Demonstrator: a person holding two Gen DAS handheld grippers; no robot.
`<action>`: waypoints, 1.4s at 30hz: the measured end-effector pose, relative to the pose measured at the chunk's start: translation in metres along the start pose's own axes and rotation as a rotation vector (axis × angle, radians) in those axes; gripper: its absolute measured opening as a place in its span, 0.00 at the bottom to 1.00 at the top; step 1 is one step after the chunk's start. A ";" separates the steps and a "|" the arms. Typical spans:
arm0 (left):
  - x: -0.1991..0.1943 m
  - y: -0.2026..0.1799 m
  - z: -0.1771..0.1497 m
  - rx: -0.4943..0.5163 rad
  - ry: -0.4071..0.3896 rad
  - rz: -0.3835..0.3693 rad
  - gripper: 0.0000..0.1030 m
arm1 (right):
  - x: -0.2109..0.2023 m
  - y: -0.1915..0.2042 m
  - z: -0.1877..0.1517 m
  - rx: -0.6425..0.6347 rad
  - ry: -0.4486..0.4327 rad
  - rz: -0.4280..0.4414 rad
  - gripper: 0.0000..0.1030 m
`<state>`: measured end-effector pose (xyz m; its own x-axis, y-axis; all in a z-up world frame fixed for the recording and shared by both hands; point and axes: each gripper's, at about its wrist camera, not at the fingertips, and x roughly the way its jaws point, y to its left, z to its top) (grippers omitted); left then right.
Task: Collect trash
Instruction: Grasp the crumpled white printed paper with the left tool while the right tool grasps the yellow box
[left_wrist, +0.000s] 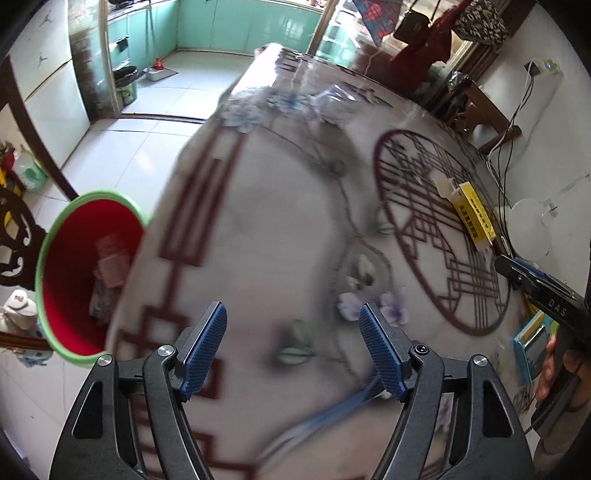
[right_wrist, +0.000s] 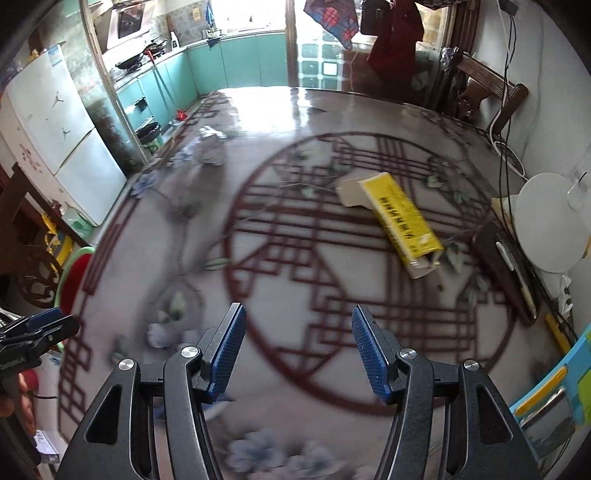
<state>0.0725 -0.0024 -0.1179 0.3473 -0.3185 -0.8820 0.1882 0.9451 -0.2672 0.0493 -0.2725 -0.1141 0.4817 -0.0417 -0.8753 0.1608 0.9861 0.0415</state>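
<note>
A red bin with a green rim (left_wrist: 86, 277) stands on the floor at the table's left edge, with pink and patterned scraps inside; it also shows in the right wrist view (right_wrist: 75, 271). An open yellow carton (right_wrist: 400, 221) lies on the patterned table (right_wrist: 277, 350), ahead and right of my right gripper (right_wrist: 297, 354), which is open and empty. The carton shows far right in the left wrist view (left_wrist: 472, 212). A crumpled clear wrapper (right_wrist: 212, 149) lies at the far left of the table, also in the left wrist view (left_wrist: 334, 101). My left gripper (left_wrist: 293, 349) is open and empty above the table.
A dark notebook with a pen (right_wrist: 506, 264) and a white round fan base (right_wrist: 550, 225) sit at the table's right edge. A blue box (right_wrist: 557, 402) lies near right. Wooden chairs (right_wrist: 480, 92) stand behind the table. A fridge (right_wrist: 55, 140) is at left.
</note>
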 end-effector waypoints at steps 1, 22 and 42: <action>0.002 -0.006 0.000 0.002 0.003 0.002 0.72 | 0.002 -0.003 0.001 0.000 0.001 -0.002 0.57; 0.033 -0.073 0.047 0.079 0.011 0.050 0.72 | 0.109 -0.093 0.050 0.008 0.049 -0.045 0.46; 0.162 -0.071 0.221 -0.033 -0.052 0.166 0.71 | 0.082 -0.118 0.029 0.268 0.008 0.153 0.40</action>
<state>0.3184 -0.1375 -0.1558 0.4179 -0.1605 -0.8942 0.0944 0.9866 -0.1329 0.0946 -0.3970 -0.1770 0.5115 0.1061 -0.8527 0.3092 0.9031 0.2979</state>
